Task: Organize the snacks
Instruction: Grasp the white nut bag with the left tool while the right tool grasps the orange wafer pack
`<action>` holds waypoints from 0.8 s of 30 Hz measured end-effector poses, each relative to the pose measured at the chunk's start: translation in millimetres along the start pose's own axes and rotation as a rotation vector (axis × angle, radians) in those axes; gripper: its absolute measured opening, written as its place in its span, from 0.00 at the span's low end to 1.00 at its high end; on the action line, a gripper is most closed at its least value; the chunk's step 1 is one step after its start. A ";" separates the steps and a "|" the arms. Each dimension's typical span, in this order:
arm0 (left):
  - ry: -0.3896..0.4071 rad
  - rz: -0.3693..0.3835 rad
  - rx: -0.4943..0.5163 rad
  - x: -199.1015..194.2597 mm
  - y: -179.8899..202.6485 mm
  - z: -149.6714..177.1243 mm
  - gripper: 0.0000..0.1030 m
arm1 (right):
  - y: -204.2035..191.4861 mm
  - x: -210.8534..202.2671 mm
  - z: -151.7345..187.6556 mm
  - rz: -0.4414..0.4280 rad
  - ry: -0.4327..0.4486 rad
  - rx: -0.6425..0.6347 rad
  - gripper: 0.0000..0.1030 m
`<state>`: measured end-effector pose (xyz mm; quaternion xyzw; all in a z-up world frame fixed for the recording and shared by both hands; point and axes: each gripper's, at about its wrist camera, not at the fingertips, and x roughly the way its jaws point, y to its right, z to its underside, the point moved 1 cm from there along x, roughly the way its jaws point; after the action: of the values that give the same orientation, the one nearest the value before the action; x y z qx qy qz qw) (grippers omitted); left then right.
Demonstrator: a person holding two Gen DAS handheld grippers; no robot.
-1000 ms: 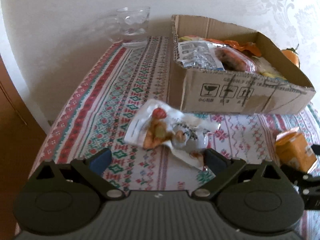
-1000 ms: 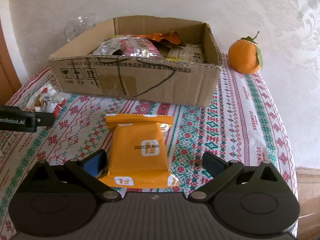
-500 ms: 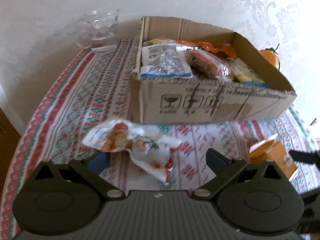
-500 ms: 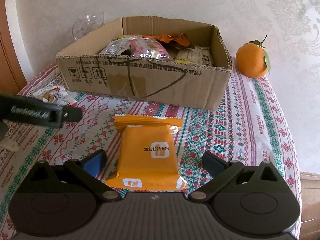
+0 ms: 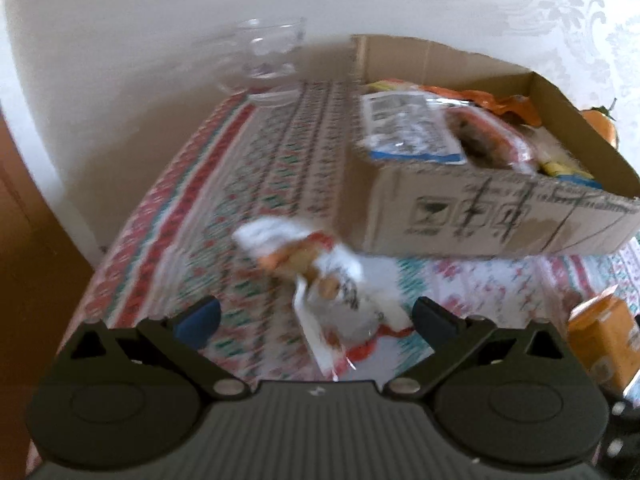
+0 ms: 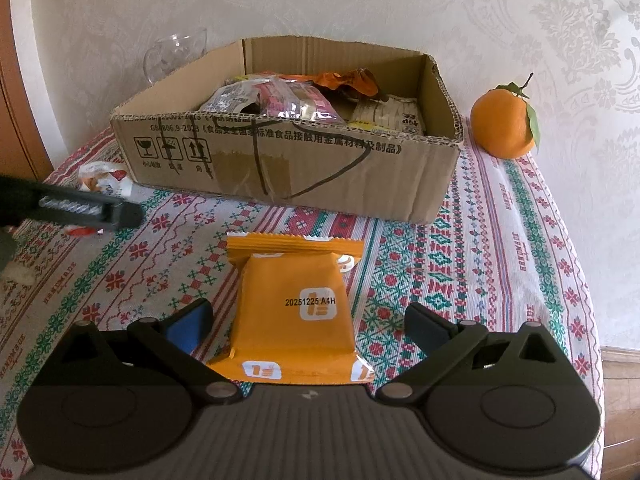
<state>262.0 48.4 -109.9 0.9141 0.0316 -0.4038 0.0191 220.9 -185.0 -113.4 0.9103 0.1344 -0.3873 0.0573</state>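
A white crinkled snack packet [image 5: 332,280] with orange and red print lies on the patterned tablecloth in front of the cardboard box [image 5: 480,216]. My left gripper [image 5: 316,316] is open, its fingers on either side of the packet's near end. An orange snack packet [image 6: 294,304] lies flat between the fingers of my open right gripper [image 6: 308,324]. The box [image 6: 288,168] holds several snack packets. The white packet [image 6: 106,178] and the left gripper's finger [image 6: 84,210] show at the left of the right wrist view. The orange packet [image 5: 604,340] shows at the right of the left wrist view.
A clear glass cup [image 5: 266,64] stands at the back left by the wall. A tangerine with a leaf [image 6: 504,124] sits right of the box. The tablecloth's left edge [image 5: 116,264] drops off beside a brown wooden surface. A wallpapered wall runs behind the table.
The left wrist view swung and is blurred now; the white packet sits more centrally between the left fingers. The right gripper crept closer over the orange packet. Both stayed open.
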 end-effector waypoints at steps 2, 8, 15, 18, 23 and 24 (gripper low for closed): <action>-0.006 -0.023 -0.022 -3.0 -7.1 2.4 0.99 | -0.3 0.4 -0.4 0.003 -0.002 0.002 1.00; 0.013 -0.047 -0.046 1.3 0.0 -3.6 0.99 | -7.6 5.2 -6.1 -0.013 -0.003 -0.021 1.00; 0.043 -0.045 -0.070 1.8 7.0 -6.8 0.78 | -8.0 1.5 -9.1 -0.040 -0.001 -0.043 0.82; 0.054 -0.042 -0.062 -1.6 9.6 -6.2 0.67 | -3.8 -1.6 -10.2 -0.040 -0.004 -0.042 0.70; 0.078 -0.032 -0.048 -5.5 10.3 -4.4 0.50 | -3.6 -7.5 -10.5 -0.044 -0.017 -0.052 0.52; 0.078 -0.030 -0.047 -4.1 9.2 -5.0 0.50 | -4.3 -8.5 -10.2 -0.044 -0.016 -0.056 0.52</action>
<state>263.6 39.4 -103.5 0.9279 0.0553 -0.3673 0.0332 221.0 -180.4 -100.2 0.9021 0.1648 -0.3917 0.0752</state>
